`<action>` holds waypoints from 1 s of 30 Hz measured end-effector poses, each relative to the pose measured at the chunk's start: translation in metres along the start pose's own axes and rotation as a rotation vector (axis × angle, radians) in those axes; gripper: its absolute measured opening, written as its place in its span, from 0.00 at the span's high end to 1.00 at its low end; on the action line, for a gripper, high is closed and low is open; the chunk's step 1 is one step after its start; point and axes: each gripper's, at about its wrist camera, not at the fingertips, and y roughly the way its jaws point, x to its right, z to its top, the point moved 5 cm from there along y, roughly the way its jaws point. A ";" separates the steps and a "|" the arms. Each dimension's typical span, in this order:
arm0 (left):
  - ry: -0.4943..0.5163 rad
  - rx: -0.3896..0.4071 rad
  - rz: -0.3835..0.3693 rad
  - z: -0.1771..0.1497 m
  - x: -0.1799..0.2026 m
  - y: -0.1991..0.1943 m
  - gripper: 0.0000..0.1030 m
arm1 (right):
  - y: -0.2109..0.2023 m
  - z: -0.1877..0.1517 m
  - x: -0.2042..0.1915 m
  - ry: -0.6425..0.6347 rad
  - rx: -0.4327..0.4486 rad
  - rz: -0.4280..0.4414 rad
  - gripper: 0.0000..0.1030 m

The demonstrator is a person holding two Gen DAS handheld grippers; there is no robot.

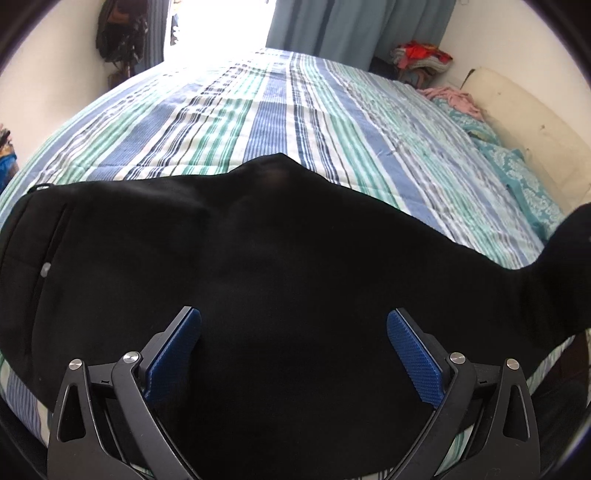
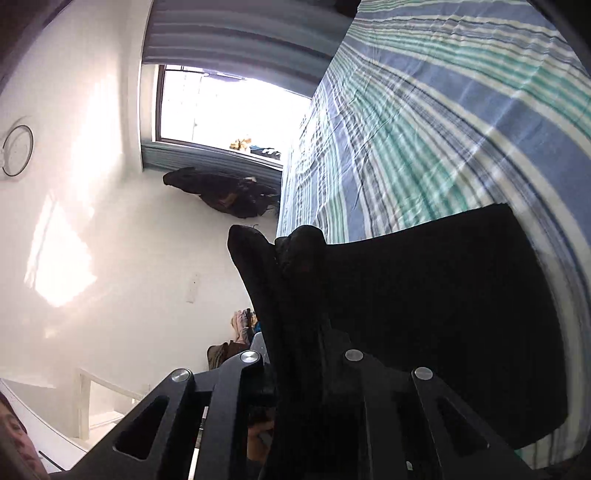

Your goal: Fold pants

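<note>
Right claw (image 2: 299, 332) is clenching black pants (image 2: 424, 295) at lower centre; left claw (image 1: 293, 332), released, is hovering over them on the bed (image 1: 295, 110).

Left wrist view: looks down and forward, close over the black pants (image 1: 258, 258), along the striped bed (image 1: 295, 110) toward a bright window (image 1: 221, 26). Right wrist view: seems rolled sideways, very near the pants (image 2: 406, 295). Shared: pants, bed (image 2: 443, 110), window (image 2: 229, 107).
</note>
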 end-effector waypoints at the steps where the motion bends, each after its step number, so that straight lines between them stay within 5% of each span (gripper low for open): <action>1: -0.005 0.010 -0.010 -0.004 -0.004 -0.007 0.02 | 0.025 -0.012 -0.006 -0.016 -0.021 -0.011 0.86; 8: -0.137 0.019 -0.014 -0.005 -0.043 -0.013 0.02 | 0.179 -0.087 -0.009 -0.018 -0.128 -0.141 0.81; 11: -0.151 0.019 -0.022 -0.005 -0.048 -0.015 0.02 | 0.219 -0.106 -0.005 0.007 -0.188 -0.198 0.52; 15: -0.140 0.028 -0.057 -0.004 -0.038 -0.022 0.02 | 0.186 -0.099 -0.031 -0.145 -0.118 -0.192 0.40; 18: -0.055 0.043 -0.147 0.001 -0.001 -0.031 0.02 | 0.131 -0.096 -0.044 -0.376 -0.028 -0.322 0.29; 21: 0.084 0.044 -0.229 0.003 0.054 -0.035 0.02 | 0.064 -0.110 -0.028 -0.495 0.050 -0.443 0.28; 23: 0.161 0.008 -0.226 0.000 0.080 -0.026 0.10 | 0.029 -0.119 -0.009 -0.482 0.095 -0.481 0.28; 27: 0.221 -0.119 -0.174 -0.008 0.101 0.008 0.48 | -0.007 -0.116 -0.008 -0.437 0.195 -0.450 0.28; 28: 0.225 -0.139 -0.164 -0.012 0.102 0.014 0.76 | -0.010 -0.112 -0.011 -0.464 0.215 -0.462 0.28; 29: 0.229 -0.161 -0.142 -0.014 0.101 0.019 0.92 | -0.006 -0.109 -0.014 -0.485 0.222 -0.475 0.28; 30: 0.218 -0.168 -0.134 -0.015 0.100 0.019 0.91 | 0.000 -0.106 -0.015 -0.495 0.220 -0.488 0.28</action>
